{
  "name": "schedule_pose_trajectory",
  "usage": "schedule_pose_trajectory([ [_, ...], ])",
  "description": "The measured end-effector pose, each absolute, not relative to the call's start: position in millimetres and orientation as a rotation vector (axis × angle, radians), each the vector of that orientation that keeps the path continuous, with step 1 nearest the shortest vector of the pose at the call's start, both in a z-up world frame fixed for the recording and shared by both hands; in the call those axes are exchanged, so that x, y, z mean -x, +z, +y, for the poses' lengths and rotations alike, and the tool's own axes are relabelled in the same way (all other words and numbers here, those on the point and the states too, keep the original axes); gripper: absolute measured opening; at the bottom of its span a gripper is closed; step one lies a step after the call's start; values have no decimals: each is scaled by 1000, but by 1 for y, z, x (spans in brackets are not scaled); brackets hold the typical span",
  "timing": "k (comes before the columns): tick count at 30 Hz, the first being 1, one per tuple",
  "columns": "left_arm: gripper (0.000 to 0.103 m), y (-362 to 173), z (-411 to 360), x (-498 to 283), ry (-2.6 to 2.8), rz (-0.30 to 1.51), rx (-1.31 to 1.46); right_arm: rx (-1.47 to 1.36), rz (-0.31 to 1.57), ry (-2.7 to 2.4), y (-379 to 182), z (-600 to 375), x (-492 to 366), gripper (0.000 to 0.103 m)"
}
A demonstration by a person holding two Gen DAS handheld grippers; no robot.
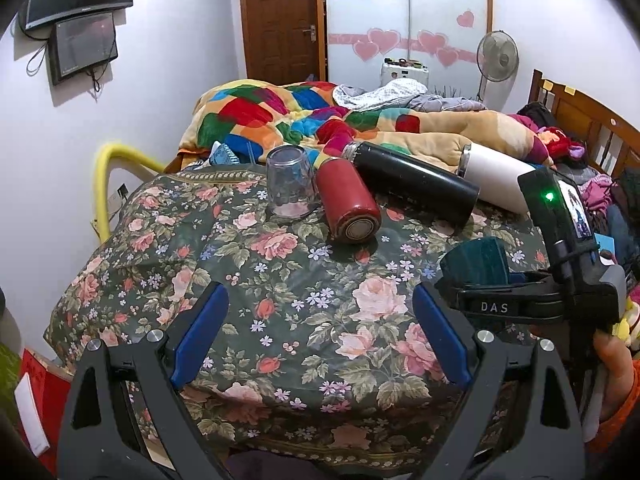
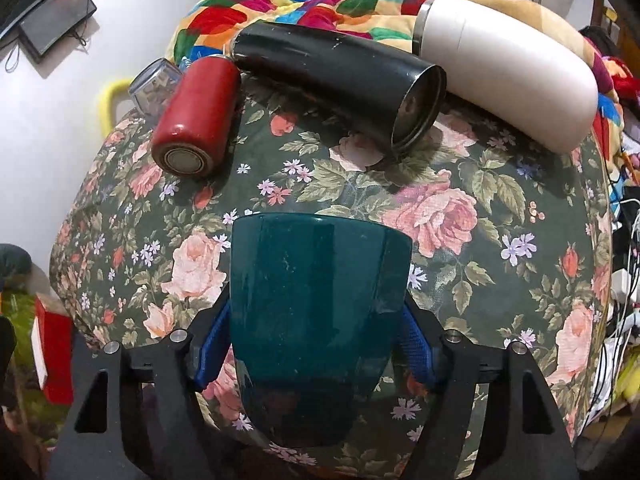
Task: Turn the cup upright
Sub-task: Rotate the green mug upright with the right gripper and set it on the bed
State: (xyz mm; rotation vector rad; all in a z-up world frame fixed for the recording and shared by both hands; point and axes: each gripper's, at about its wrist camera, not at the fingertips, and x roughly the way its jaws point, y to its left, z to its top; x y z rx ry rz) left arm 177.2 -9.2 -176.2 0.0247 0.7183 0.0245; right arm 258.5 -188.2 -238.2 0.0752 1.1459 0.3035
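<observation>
My right gripper is shut on a dark teal cup, its blue pads pressed on both sides of the cup. The cup lies along the fingers, wide end away from me, above the floral tablecloth. In the left wrist view the teal cup shows at the right, held in the right gripper. My left gripper is open and empty, low over the near part of the cloth. A clear glass stands upside down at the far side.
A red flask, a black flask and a white flask lie on their sides at the far edge. A bed with a colourful quilt lies behind. A wall is on the left.
</observation>
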Motion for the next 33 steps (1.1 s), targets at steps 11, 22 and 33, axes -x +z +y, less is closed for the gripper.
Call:
schedule_pose_trajectory([
  [11, 93, -175, -11, -178, 22, 716, -23, -21, 999, 317, -198, -182, -249, 69],
  [22, 93, -179, -3, -178, 36, 733, -15, 59, 980, 300, -210, -163, -254, 69],
  [33, 93, -183, 5, -178, 47, 759, 29, 155, 944, 270, -217, -153, -229, 70],
])
